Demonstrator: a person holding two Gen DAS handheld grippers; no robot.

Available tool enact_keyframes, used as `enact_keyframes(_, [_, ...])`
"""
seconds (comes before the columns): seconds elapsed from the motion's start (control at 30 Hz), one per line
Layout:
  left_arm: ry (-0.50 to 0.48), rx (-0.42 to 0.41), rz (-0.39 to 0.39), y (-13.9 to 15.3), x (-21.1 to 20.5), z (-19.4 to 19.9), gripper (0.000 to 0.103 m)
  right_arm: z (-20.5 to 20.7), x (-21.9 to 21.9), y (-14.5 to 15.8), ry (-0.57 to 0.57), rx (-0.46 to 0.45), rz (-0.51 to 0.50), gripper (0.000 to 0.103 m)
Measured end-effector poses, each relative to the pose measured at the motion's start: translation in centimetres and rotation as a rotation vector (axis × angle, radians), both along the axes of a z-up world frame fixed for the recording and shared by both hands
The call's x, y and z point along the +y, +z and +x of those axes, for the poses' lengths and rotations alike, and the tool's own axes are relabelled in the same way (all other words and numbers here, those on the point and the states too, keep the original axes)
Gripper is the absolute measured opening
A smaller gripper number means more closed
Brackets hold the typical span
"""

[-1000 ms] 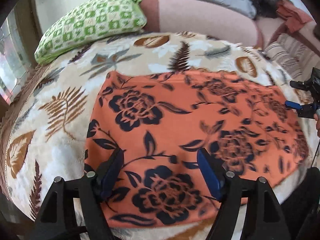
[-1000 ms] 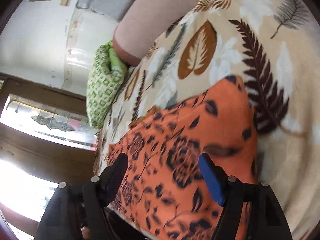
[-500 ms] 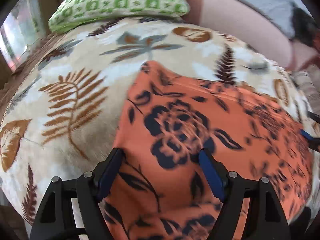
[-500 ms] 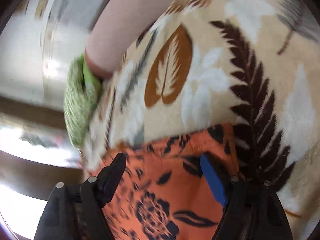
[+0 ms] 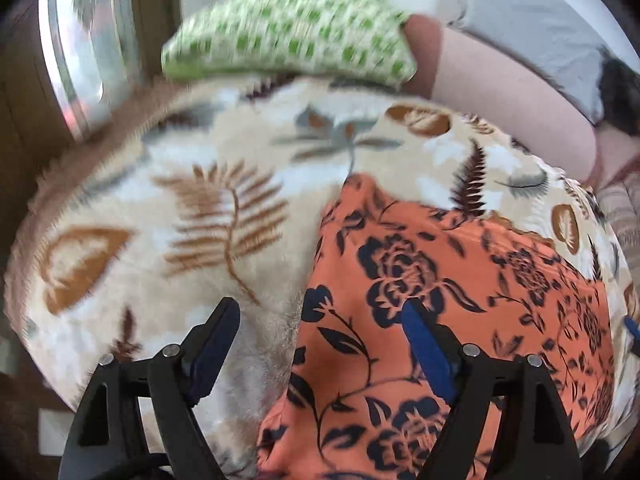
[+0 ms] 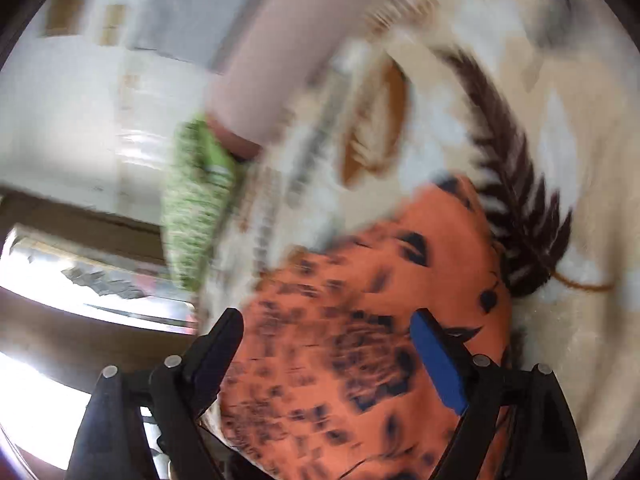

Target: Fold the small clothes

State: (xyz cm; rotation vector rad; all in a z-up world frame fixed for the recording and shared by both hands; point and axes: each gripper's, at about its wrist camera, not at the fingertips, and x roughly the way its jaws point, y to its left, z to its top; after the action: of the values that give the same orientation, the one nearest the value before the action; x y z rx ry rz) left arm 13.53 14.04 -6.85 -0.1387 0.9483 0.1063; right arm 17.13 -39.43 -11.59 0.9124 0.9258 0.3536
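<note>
Broadly, from the biggest thing down:

Bed: a cream blanket printed with brown ferns and leaves covers the whole surface and carries everything else; its left edge curves away toward a bright window.

Bolster: a long pink roll lies along the far edge of the blanket, with a grey cloth behind it.

Garment: an orange cloth with dark blue flowers lies spread flat on the right half of the blanket. One corner points toward the far edge; the near part runs to the blanket's near edge. In the right wrist view the same cloth is blurred, its corner beside a dark fern print.

Pillow: a green and white checked pillow sits at the far left corner of the blanket, touching the end of the bolster.

Left gripper: jaws spread wide and empty, above the left edge of the garment. One finger is over bare blanket, the blue-padded finger over the cloth. Whether the tips touch the fabric cannot be told.

Right gripper: jaws opening, already wide, with nothing pinched between them. It hangs over the garment near its far corner, the cloth showing in the gap below. A blue tip of it shows at the right margin of the left wrist view.
</note>
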Motion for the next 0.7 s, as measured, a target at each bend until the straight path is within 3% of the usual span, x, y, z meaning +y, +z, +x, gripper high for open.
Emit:
enact_keyframes(0.13, [-0.096, -0.037, -0.025, 0.6, -2.7, -2.5, 0.084, -7.4, 0.2, 0.4, -0.050, 0.017, 0.117, 0.088])
enact_keyframes(0.27, [-0.197, 0.001, -0.018, -1.3, -6.6, -3.6, 0.084, -15.7, 1.6, -3.7, -0.094, 0.136, 0.210, 0.088])
enact_keyframes(0.4, [-0.255, 0.016, -0.020, -1.8, -9.2, -4.7, 0.084, -18.3, 1.0, -8.0, -0.250, 0.205, 0.290, 0.088])
enact_keyframes(0.5, [-0.258, 0.000, -0.022, -1.9, -9.6, -4.7, 0.084, -17.7, -0.3, -9.0, -0.350, 0.206, 0.295, 0.088])
enact_keyframes(0.57, [-0.256, 0.023, 0.002, -3.0, -9.8, -4.3, 0.084, -16.9, -0.6, -9.3, -0.351, 0.183, 0.297, 0.087])
enact_keyframes(0.63, [-0.247, 0.107, 0.043, -5.0, -9.9, -3.6, 0.084, -16.2, -0.5, -9.6, -0.343, 0.197, 0.257, 0.062])
enact_keyframes(0.67, [-0.250, 0.106, 0.051, -5.6, -9.8, -3.6, 0.085, -16.0, -0.7, -9.7, -0.340, 0.213, 0.240, 0.019])
enact_keyframes(0.7, [-0.253, 0.080, 0.061, -5.6, -9.8, -3.9, 0.086, -16.0, -0.7, -9.4, -0.338, 0.212, 0.219, 0.011])
